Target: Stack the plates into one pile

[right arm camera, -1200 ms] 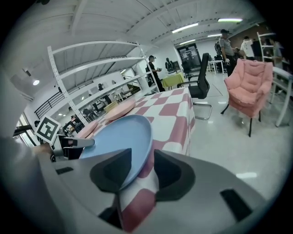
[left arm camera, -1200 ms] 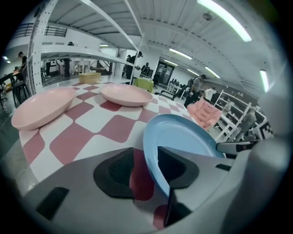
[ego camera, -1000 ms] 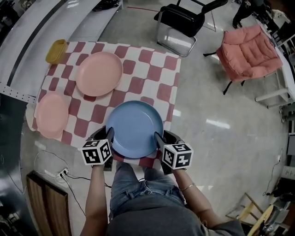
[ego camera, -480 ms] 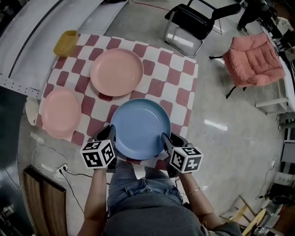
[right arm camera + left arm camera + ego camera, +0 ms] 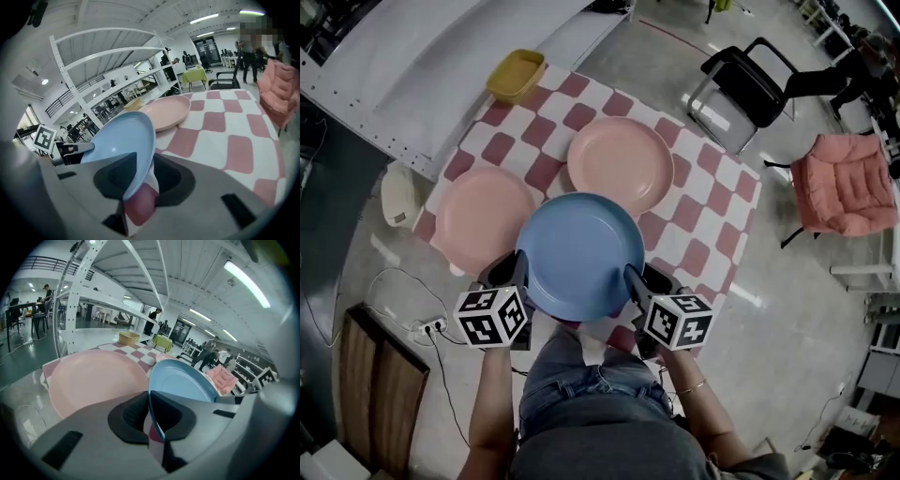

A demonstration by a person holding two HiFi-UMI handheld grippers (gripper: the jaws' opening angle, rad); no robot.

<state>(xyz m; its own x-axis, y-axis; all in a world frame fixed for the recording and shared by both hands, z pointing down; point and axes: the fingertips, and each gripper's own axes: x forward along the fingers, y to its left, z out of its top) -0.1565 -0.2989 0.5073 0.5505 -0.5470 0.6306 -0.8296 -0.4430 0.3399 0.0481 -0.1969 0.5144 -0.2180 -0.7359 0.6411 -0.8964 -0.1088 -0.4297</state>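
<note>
Head view, round blue plate (image 5: 581, 248), rim just clamped by left hand-held gripper (image 5: 521, 274), right hand-held gripper (image 5: 631, 278)

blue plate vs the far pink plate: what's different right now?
Colour: the blue plate is blue, the far pink plate pink. State: the blue plate is gripped at opposite rims by the left gripper and right gripper, whose tongs have just closed on it; the far pink plate is untouched. Pose: the blue plate is lifted; the far pink plate lies flat on the checked cloth. Both are round, plain, shallow.
</note>
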